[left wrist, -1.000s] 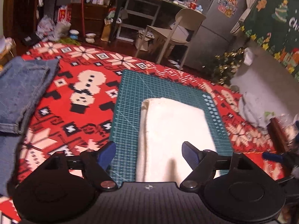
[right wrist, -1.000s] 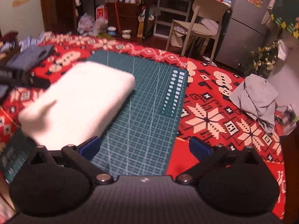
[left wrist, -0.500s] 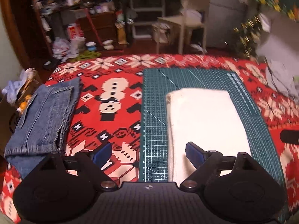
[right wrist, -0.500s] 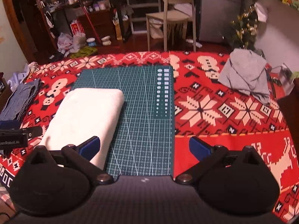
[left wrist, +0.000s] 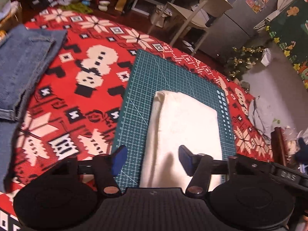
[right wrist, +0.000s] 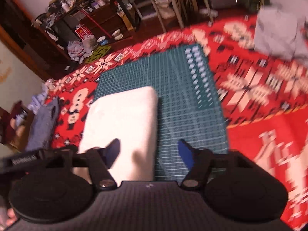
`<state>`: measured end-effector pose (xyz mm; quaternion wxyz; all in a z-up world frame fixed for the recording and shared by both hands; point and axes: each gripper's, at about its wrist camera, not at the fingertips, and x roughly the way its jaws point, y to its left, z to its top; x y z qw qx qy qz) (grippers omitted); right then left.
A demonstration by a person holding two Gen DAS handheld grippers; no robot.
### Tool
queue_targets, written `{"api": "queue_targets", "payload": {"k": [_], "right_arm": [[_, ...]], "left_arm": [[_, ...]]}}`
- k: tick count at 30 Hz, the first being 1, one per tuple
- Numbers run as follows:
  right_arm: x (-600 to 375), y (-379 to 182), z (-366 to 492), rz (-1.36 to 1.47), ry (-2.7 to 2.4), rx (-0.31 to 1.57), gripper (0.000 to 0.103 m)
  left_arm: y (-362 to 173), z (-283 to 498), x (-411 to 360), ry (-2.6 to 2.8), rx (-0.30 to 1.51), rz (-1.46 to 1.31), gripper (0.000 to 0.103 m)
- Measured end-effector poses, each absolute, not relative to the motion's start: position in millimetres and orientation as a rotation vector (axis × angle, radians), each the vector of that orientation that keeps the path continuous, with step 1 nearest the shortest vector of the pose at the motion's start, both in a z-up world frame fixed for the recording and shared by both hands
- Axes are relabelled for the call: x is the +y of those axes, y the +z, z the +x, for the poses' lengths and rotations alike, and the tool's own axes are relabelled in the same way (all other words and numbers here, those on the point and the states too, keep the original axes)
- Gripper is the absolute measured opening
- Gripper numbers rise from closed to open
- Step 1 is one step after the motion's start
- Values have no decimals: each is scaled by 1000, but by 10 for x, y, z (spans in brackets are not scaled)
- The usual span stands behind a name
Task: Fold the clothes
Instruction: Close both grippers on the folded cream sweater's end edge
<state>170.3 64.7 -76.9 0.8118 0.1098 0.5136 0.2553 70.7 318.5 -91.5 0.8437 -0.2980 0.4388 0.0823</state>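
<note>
Cream folded cloth (left wrist: 184, 127) on green gridded mat (left wrist: 154, 80), red snowman-and-snowflake blanket (left wrist: 77, 100), blue jeans (left wrist: 23, 57)

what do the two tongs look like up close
Both the left tongs and right tongs are matte black, with two round black discs, angled black finger arms with metal pivot screws, and blue pads. The body between is ribbed black.

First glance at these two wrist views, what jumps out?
The folded white cloth lies on the green cutting mat, bright against the red snowman-patterned blanket. Folded blue jeans lie on the blanket to the mat's left, and a crumpled grey garment lies at its far right. Both grippers, left and right, hang over the cloth's near end, closing without gripping it.
</note>
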Motion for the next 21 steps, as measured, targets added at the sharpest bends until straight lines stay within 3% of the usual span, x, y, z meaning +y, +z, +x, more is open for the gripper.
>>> {"api": "queue_targets", "payload": {"k": [3,10,13,15,21], "right_arm": [[703,-888,1820,294,547,1145,40],[891,-982,1872,237,539,1155,33],[932,-999,1861,228,541,1155,22],[931,-1007,1848,230,536,1155,20],[920,-1014,1817,238,529,1148,16]], "left_arm": [[-950,788,3228,160,924,-664,39],[-1018,875,3238,129,949,-681,37],[-1064,892,3228,124,967,-690,37],[-1101,907,3217,123,980,-692,26],[-1094,899,3171,139,964,-674,13]]}}
